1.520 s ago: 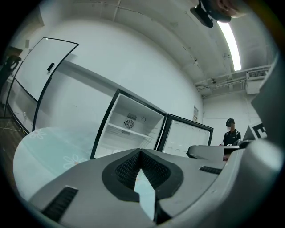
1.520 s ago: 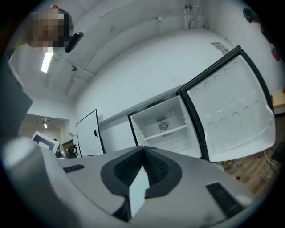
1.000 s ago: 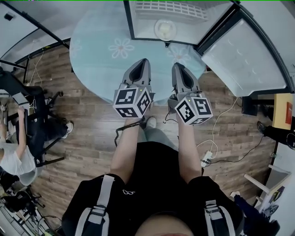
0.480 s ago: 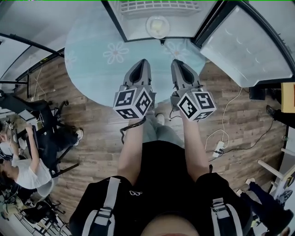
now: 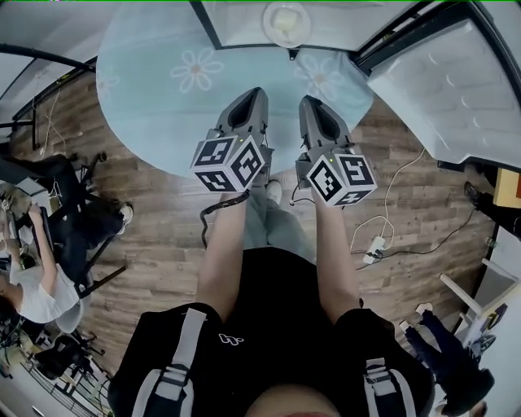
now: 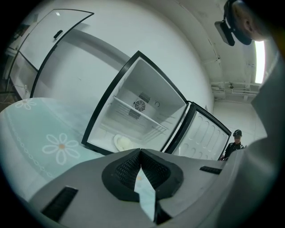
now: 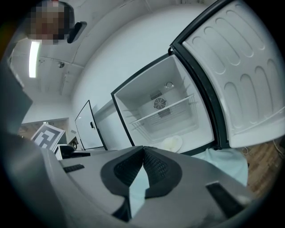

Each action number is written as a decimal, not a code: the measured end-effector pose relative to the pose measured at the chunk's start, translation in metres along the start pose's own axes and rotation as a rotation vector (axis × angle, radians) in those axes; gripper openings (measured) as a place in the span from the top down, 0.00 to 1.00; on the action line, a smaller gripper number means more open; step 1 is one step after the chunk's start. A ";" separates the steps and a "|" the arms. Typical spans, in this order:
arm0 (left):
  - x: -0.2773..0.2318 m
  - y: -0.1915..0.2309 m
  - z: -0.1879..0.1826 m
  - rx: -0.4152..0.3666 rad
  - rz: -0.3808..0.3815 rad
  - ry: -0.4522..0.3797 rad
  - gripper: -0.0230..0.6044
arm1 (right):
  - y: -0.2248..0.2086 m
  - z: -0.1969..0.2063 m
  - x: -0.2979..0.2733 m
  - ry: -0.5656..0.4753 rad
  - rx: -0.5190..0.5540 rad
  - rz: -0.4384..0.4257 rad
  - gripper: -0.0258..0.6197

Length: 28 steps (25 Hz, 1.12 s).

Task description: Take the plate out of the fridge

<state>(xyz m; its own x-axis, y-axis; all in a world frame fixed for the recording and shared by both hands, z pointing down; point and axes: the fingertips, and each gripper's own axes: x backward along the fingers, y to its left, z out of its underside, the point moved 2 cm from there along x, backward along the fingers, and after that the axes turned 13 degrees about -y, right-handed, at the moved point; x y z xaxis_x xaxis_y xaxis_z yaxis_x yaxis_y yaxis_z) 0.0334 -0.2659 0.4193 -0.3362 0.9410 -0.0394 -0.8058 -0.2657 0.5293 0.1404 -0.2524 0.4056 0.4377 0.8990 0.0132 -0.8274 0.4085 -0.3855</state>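
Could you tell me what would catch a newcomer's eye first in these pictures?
The open fridge at the top of the head view stands on a pale blue flowered cloth, its door swung wide to the right and a lone pale plate on its floor. Nearer, the left gripper and right gripper hover side by side over the cloth's edge, both shut and empty.

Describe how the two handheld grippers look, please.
Both the left gripper and the right gripper have grey moulded bodies with black ribbed pads. Each carries a cube of black-and-white square markers. A black cable hangs below the left one. No sleeves cover the forearms.
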 end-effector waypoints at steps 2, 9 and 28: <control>-0.006 0.005 0.000 -0.003 0.014 0.009 0.97 | 0.000 0.004 -0.009 0.012 0.004 -0.008 0.95; -0.031 0.026 0.013 0.016 0.022 0.050 0.97 | -0.014 0.022 -0.036 0.046 -0.002 -0.003 0.95; -0.111 0.067 0.033 0.039 0.069 0.084 0.86 | -0.056 0.054 -0.104 0.083 0.022 0.045 0.95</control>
<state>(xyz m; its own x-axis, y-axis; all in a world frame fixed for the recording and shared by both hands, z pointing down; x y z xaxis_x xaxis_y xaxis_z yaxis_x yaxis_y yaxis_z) 0.0326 -0.3815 0.4875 -0.4312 0.8994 -0.0719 -0.7604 -0.3194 0.5655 0.1228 -0.3602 0.4756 0.4266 0.9008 -0.0809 -0.8542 0.3719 -0.3635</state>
